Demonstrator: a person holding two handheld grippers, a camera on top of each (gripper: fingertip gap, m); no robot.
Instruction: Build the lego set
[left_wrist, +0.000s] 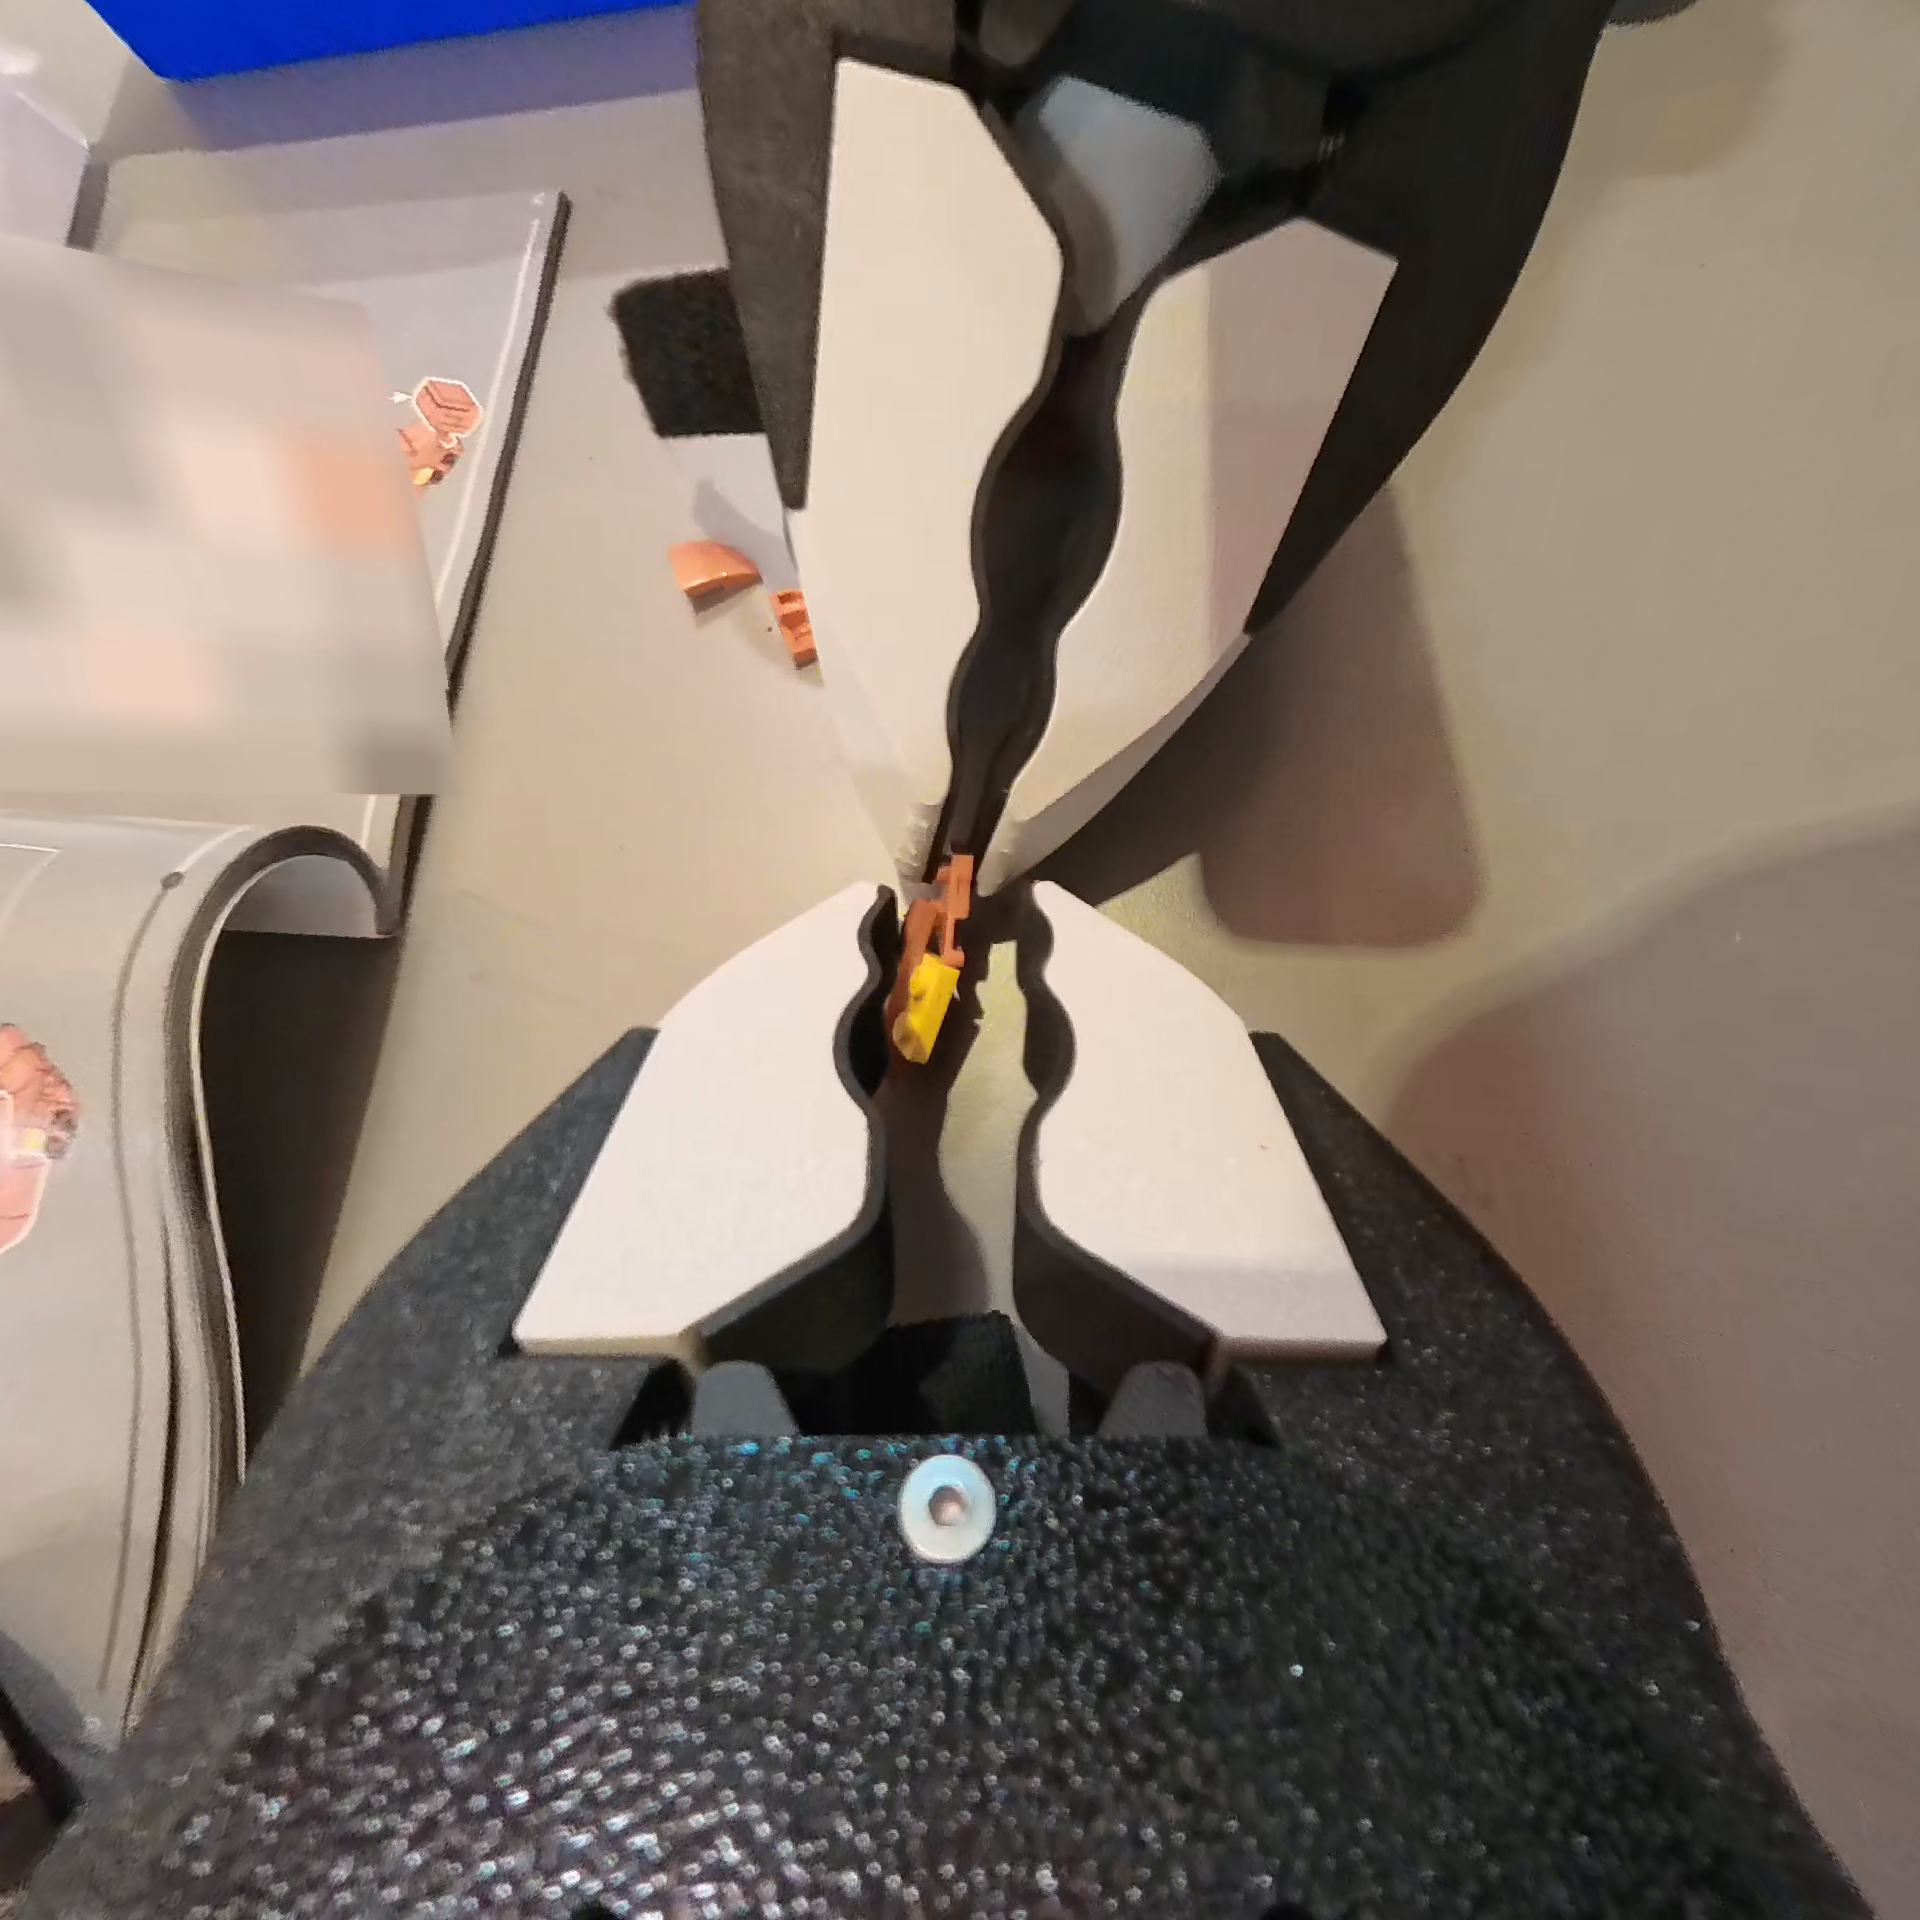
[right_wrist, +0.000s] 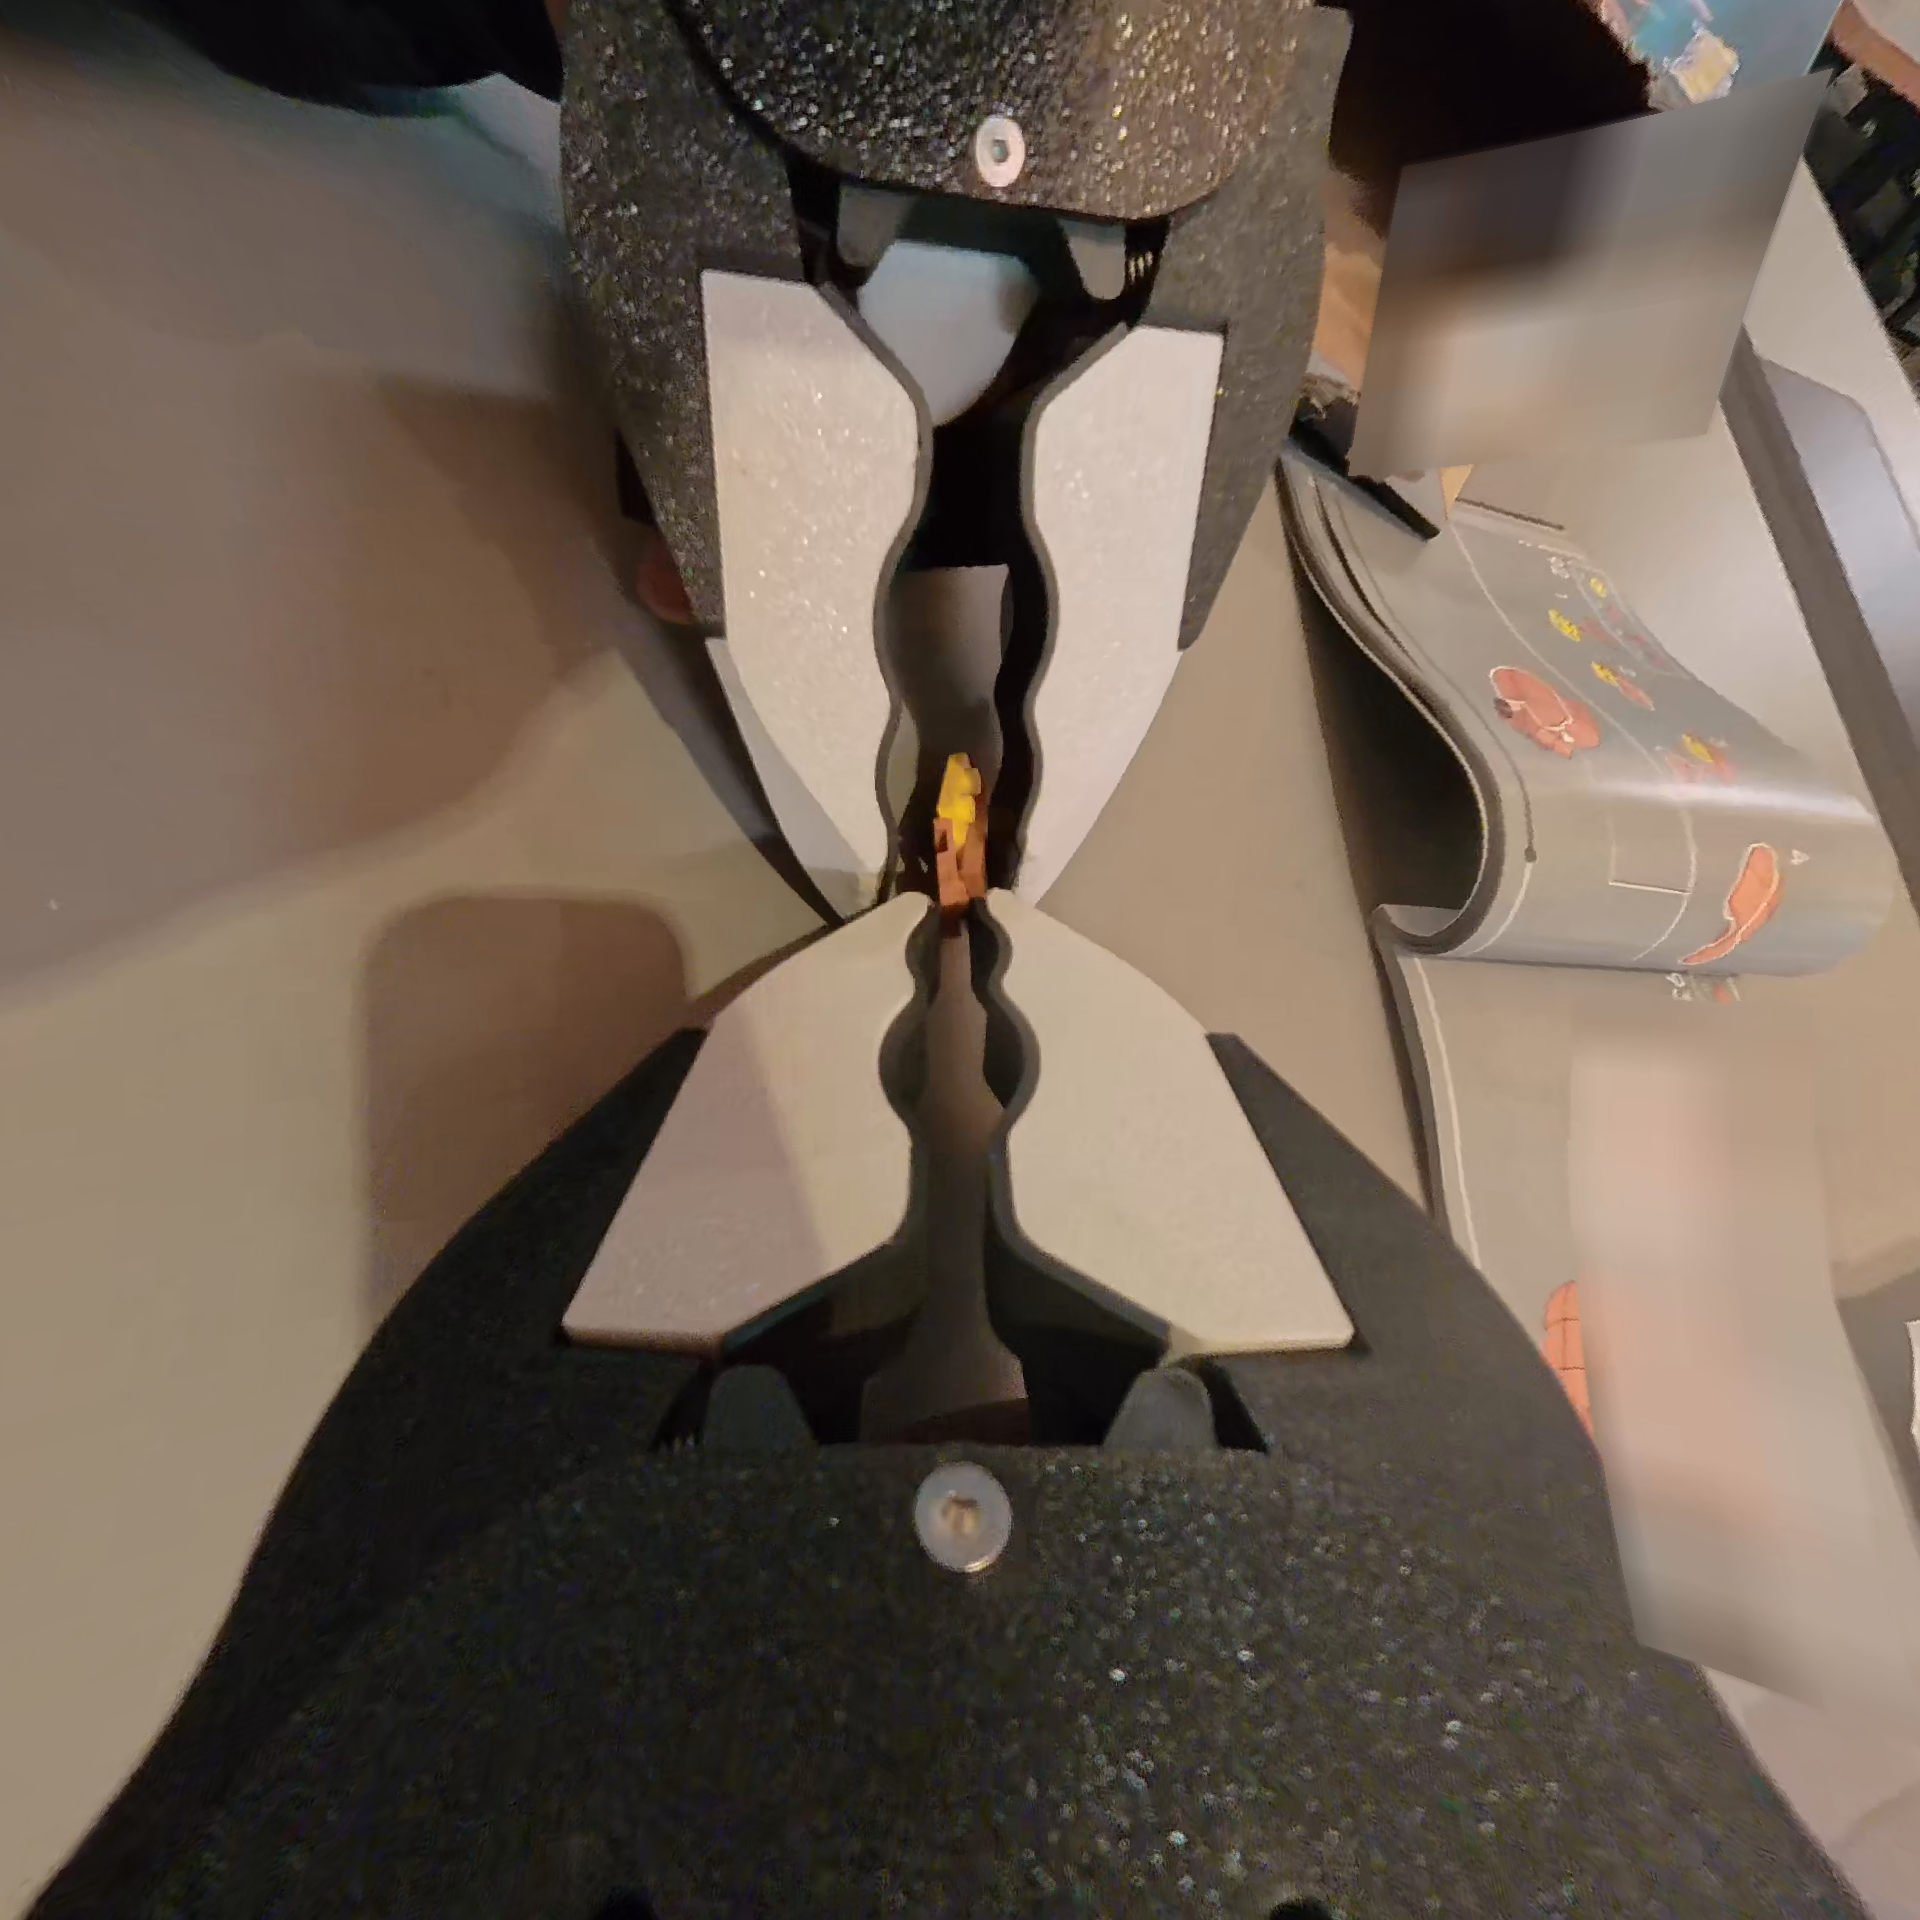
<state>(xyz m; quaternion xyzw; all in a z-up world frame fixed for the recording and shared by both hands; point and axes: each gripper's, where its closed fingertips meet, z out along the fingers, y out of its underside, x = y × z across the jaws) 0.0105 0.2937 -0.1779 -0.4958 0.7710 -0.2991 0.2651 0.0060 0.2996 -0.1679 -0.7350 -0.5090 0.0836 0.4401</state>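
Observation:
A small brick assembly hangs between the two grippers, which meet tip to tip above the grey table (left_wrist: 1558, 520). It has an orange-brown part (left_wrist: 940, 914) and a yellow part (left_wrist: 920, 1003). My right gripper (right_wrist: 954, 909) is shut on the orange-brown end (right_wrist: 951, 883); it also shows in the left wrist view (left_wrist: 956, 868), coming from the top. My left gripper (left_wrist: 961, 914) is open around the yellow part, which lies close to its left finger (left_wrist: 769, 1091), with a clear gap to the right finger. In the right wrist view the left gripper (right_wrist: 953, 868) stands with its jaws apart around the yellow part (right_wrist: 958, 795).
An open instruction booklet with a curled page (left_wrist: 260, 904) lies to the left; it also shows in the right wrist view (right_wrist: 1662, 810). Two loose orange-brown pieces (left_wrist: 712, 571) (left_wrist: 795, 623) lie on the table beyond it. A black patch (left_wrist: 675, 353) sits farther back. The grippers are tip to tip, or close to it.

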